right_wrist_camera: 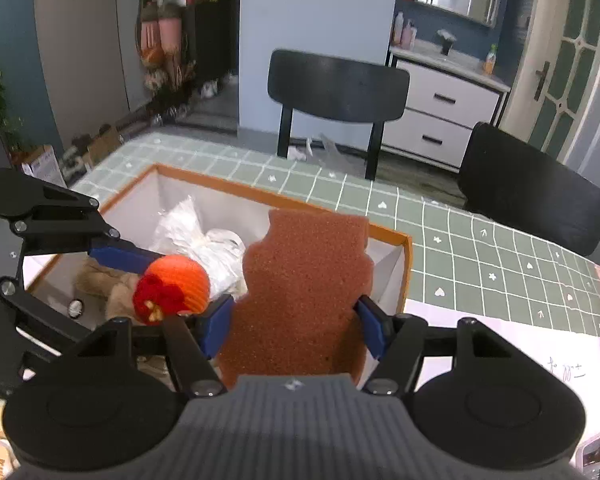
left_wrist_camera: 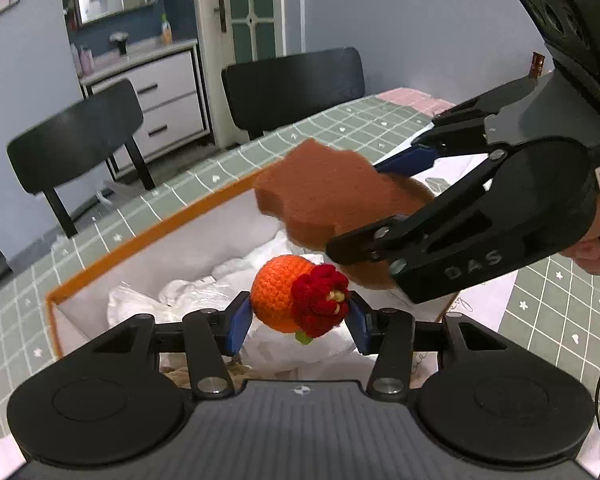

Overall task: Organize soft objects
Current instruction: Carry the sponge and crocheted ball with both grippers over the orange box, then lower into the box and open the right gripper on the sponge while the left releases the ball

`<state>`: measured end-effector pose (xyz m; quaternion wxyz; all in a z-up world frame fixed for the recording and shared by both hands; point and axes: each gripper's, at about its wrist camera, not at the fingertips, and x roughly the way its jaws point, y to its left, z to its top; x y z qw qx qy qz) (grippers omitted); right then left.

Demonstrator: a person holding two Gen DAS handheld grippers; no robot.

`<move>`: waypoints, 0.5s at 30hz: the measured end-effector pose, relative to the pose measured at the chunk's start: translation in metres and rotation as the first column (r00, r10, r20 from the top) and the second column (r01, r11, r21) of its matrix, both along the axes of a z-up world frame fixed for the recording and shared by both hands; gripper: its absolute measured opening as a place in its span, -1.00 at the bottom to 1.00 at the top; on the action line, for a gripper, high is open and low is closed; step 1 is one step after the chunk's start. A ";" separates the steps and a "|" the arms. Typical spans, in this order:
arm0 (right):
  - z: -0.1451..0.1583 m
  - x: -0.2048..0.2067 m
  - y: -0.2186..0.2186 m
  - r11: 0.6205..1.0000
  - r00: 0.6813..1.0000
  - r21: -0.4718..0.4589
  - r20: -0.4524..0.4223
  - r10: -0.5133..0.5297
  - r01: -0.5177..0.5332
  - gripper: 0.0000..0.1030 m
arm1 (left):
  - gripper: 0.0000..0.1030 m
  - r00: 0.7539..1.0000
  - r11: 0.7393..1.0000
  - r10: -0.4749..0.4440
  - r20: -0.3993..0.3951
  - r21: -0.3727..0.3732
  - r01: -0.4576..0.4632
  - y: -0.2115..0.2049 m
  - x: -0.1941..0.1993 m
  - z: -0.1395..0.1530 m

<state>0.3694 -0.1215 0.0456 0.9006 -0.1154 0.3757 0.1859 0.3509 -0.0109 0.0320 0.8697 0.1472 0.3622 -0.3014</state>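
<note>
Here your right wrist view alone shows a tan plush toy (right_wrist_camera: 112, 288) in the orange-rimmed box (right_wrist_camera: 407, 264); your left gripper (left_wrist_camera: 298, 316) clamps the orange crocheted ball (left_wrist_camera: 284, 292), your right gripper (right_wrist_camera: 296, 322) the brown sponge (right_wrist_camera: 304, 280).

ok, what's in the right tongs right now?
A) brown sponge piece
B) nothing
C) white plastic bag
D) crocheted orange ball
A: the right tongs are shut on the brown sponge piece above the orange-rimmed box; the crocheted orange ball sits in the left tongs.
</note>
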 end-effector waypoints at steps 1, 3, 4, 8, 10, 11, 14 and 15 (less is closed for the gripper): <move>-0.002 0.004 0.001 1.000 1.000 -0.010 -0.007 0.002 -0.002 0.26 | 0.10 1.000 1.000 0.001 -0.007 0.003 0.000 0.000 0.002 -0.002; -0.009 0.012 0.003 1.000 1.000 -0.024 -0.028 0.005 -0.006 0.27 | 0.10 1.000 1.000 0.004 -0.022 0.016 -0.004 -0.002 0.007 -0.005; -0.013 0.015 0.004 1.000 0.999 -0.020 -0.045 0.006 -0.007 0.26 | 0.10 1.000 1.000 0.005 -0.026 0.031 -0.004 -0.002 0.009 -0.007; -0.024 0.024 0.005 0.999 0.997 -0.034 -0.074 0.003 -0.006 0.26 | 0.10 0.999 0.998 0.013 -0.049 0.063 -0.010 -0.005 0.017 -0.012; -0.028 0.027 0.006 0.999 0.997 -0.037 -0.083 0.003 -0.006 0.26 | 0.10 0.998 0.997 0.016 -0.057 0.073 -0.012 -0.005 0.020 -0.014; -0.030 0.030 0.007 0.999 0.996 -0.039 -0.087 0.002 -0.006 0.26 | 0.10 0.998 0.997 0.018 -0.061 0.076 -0.014 -0.006 0.021 -0.015; -0.033 0.035 0.009 0.999 0.996 -0.052 -0.095 0.001 -0.006 0.26 | 0.10 0.997 0.996 0.023 -0.078 0.083 -0.016 -0.009 0.028 -0.017; -0.034 0.037 0.009 0.999 0.995 -0.053 -0.100 0.001 -0.007 0.26 | 0.10 0.996 0.996 0.025 -0.083 0.087 -0.018 -0.010 0.030 -0.019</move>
